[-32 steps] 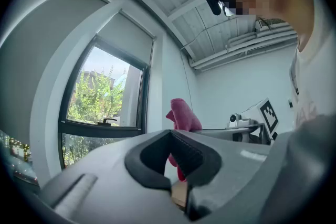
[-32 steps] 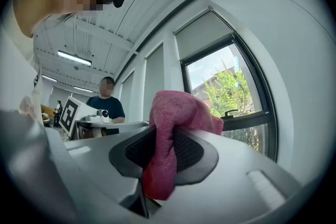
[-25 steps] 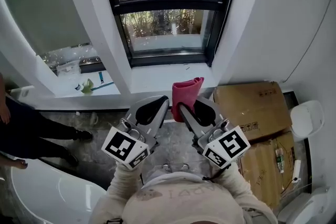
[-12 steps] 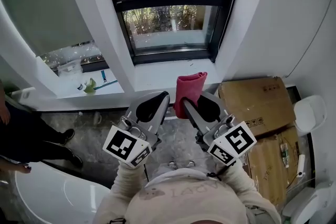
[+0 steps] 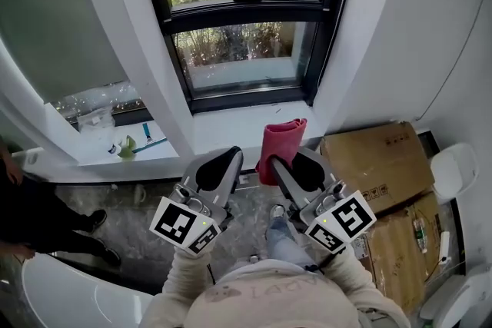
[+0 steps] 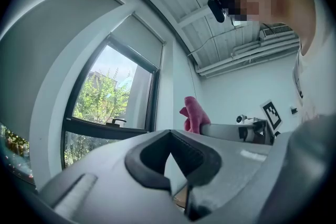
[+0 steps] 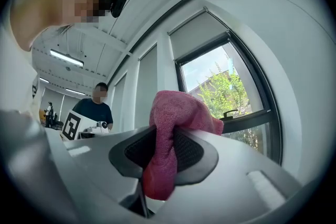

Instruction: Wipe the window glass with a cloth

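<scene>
Cloth [image 5: 281, 140] clamped in right gripper [image 5: 267, 162]: jaws closed on lower part, folded bulk projecting past tips. Left gripper [image 5: 227, 159] just beside right one, jaws together, nothing held. Against earlier frame, grip and cloth posture noted unchanged. Cloth long axis in line with jaws, free end directed over sill [image 5: 223, 123] toward window glass [image 5: 240, 50], apart from glass.

Bunched pink cloth [image 7: 170, 110] in right tool [image 7: 165, 157]
</scene>
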Demonstrator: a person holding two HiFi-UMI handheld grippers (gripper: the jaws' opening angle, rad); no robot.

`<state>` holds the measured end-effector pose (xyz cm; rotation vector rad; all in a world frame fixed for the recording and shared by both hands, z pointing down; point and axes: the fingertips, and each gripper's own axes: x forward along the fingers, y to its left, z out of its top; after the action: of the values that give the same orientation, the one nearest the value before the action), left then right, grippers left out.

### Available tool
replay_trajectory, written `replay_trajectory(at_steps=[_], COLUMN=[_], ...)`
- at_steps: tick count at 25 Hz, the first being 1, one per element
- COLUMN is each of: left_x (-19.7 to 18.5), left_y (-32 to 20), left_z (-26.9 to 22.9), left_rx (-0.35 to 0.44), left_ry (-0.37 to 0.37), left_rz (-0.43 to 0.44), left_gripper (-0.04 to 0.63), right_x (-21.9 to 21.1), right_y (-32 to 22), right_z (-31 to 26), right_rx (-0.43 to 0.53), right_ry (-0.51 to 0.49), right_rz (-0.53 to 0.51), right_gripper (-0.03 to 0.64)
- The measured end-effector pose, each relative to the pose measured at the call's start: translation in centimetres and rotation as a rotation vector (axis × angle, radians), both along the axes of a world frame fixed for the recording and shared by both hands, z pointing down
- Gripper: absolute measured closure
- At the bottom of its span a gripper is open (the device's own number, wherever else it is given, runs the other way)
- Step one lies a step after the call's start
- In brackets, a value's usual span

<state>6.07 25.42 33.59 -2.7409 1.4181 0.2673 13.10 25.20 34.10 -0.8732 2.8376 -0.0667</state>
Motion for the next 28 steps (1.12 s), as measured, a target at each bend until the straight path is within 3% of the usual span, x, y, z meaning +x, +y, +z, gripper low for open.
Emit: replay_trajectory(at_steps=[21, 28], left_x=[3.2, 0.0], left_y=[-25.0, -29.9], left_z=[-3.5, -2.7], left_rx=[0.073, 0.042], left_ry=[-0.039, -0.02], left_rz=[-0.057, -0.103], left_gripper=[0.594, 0.595], right_x=[1.4, -1.9], right_y=[-24.9, -29.6], right_z=[-2.8, -2.0], right_rx=[0.048, 0.018], right_ry=[-0.051, -0.035], right_rz=[-0.148, -0.201], right_gripper=[0.503, 0.503])
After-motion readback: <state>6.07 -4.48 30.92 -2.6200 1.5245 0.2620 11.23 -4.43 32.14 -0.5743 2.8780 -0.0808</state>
